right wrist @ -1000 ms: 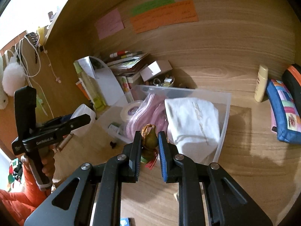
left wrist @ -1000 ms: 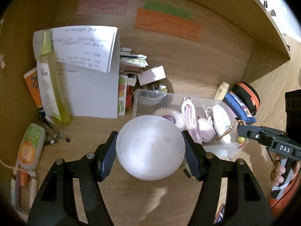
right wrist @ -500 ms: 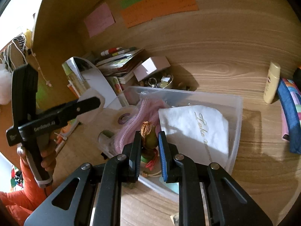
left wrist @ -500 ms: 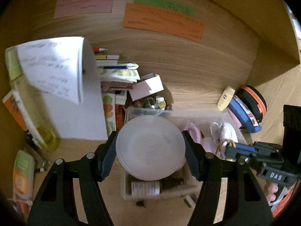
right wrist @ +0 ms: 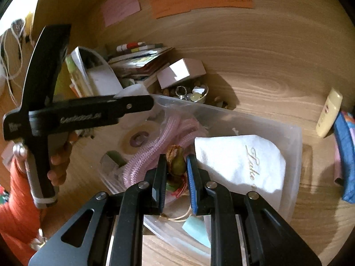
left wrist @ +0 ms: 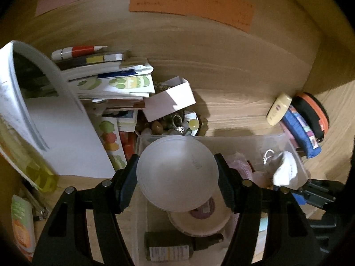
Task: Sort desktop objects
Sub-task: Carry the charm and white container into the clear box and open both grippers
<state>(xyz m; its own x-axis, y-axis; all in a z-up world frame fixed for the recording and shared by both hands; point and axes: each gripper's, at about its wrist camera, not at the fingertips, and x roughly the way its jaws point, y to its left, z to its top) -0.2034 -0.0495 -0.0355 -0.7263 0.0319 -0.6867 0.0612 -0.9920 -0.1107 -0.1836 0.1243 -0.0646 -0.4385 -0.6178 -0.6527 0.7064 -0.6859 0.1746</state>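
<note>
My left gripper (left wrist: 177, 177) is shut on a round frosted white lid (left wrist: 176, 173) and holds it over the left end of a clear plastic bin (left wrist: 295, 153). Under it in the bin lie a tape roll (left wrist: 199, 223) and a dark bottle (left wrist: 168, 249). My right gripper (right wrist: 176, 168) is shut on a small olive-green gourd charm (right wrist: 177, 164) with red string, held over the clear bin (right wrist: 295, 146), next to a white pouch (right wrist: 239, 164) and pink coiled tubing (right wrist: 150, 148). The left gripper also shows in the right wrist view (right wrist: 146, 105).
A stack of books (left wrist: 106, 77), a white box (left wrist: 170, 102) and a dish of trinkets (left wrist: 177, 124) stand behind the bin. A cream tube (left wrist: 278, 108), a blue pouch (left wrist: 299, 130) and an orange-black case (left wrist: 315, 115) lie right. A yellow bottle (left wrist: 33, 170) stands left.
Both grippers have moved forward and down over the clear bin, each keeping its object. The lid now hangs over the bin's left end, and the charm hangs over the middle of the bin.
</note>
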